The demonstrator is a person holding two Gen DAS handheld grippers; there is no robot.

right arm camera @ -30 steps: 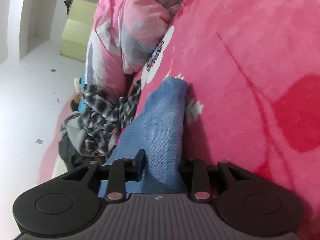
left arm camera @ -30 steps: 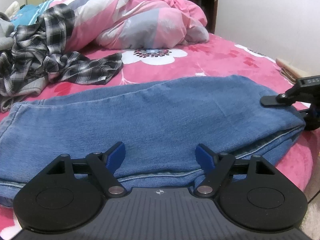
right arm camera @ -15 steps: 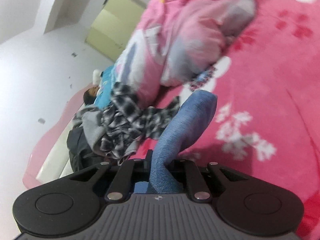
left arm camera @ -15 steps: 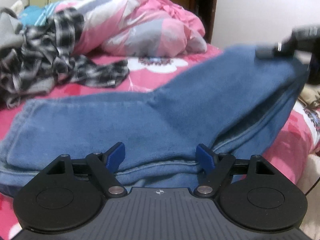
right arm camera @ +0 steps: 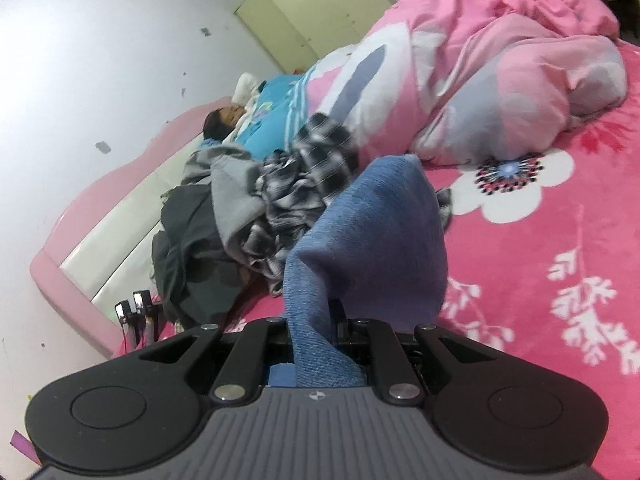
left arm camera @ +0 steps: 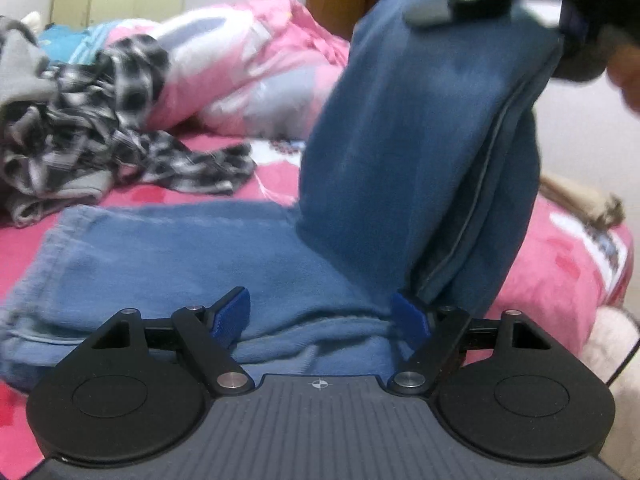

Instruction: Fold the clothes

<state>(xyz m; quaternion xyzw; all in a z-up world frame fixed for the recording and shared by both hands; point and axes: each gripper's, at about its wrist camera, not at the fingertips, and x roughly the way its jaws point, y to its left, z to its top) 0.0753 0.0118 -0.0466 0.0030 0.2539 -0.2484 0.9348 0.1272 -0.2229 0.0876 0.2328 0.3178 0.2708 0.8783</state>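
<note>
Here, in the left wrist view, one pair of blue jeans [left arm camera: 192, 264] is seen spread on the pink bedsheet [left arm camera: 560, 280], one end raised upright at the right. The left gripper [left arm camera: 324, 316] is held with its two blue fingertips [left arm camera: 230, 314] spread wide over the denim, nothing pinched. One plaid shirt [left arm camera: 120, 136] and one pink duvet [left arm camera: 248, 72] are seen behind.

In the right wrist view, the right gripper [right arm camera: 320, 340] is clamped tight on the jeans [right arm camera: 372, 248], a fold of denim caught between its two fingers. One plaid shirt [right arm camera: 304, 184], one grey garment [right arm camera: 232, 184] and one dark garment [right arm camera: 192, 248] are heaped beyond it.
</note>
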